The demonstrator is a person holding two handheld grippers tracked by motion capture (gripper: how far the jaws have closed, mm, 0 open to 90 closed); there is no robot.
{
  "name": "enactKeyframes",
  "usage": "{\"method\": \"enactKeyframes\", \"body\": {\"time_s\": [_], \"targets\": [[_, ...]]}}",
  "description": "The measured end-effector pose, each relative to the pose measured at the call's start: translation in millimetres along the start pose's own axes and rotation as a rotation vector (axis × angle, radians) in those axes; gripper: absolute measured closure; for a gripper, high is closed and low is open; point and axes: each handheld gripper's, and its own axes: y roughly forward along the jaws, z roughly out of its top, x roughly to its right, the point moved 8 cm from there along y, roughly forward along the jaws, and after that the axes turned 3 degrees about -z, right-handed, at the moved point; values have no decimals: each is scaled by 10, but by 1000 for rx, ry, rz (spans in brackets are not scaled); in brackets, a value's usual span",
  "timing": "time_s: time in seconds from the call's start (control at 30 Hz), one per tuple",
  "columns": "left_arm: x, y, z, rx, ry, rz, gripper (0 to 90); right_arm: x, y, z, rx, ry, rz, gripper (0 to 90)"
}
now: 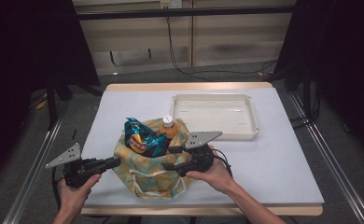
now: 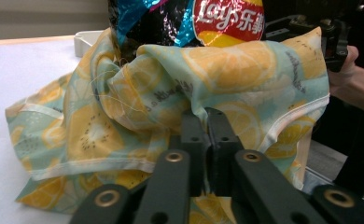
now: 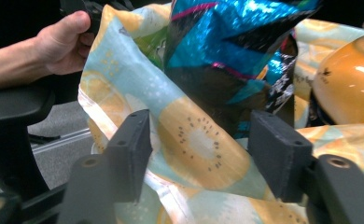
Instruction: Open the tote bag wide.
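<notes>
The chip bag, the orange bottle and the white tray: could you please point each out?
chip bag (image 1: 140, 137), high view, crinkled front.
orange bottle (image 1: 169, 129), high view, shoulder below the cap.
white tray (image 1: 216, 134), high view, near rim.

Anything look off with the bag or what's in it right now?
Nothing spilled or torn. The fabric bag sags crumpled on the table, and the chip packet pokes out tilted and creased beside the orange bottle. The left tool is shut on the bag's cloth; the right tool is open around its rim.
</notes>
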Motion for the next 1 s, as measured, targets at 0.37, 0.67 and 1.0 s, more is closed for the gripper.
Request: {"method": "enactKeyframes", "body": {"time_s": [0.37,0.67,1.0], "targets": [[128,-202,103,32,20,12,890,-19,-115,-23,16,24,-17,900],[204,-264,-69,-15,43,-7,900,-102,-187,-80,-10,1,-11,900],[-12,-67,-386,-123,5,-3,900,-167,-119,-264,-46,-2,12,900]]}}
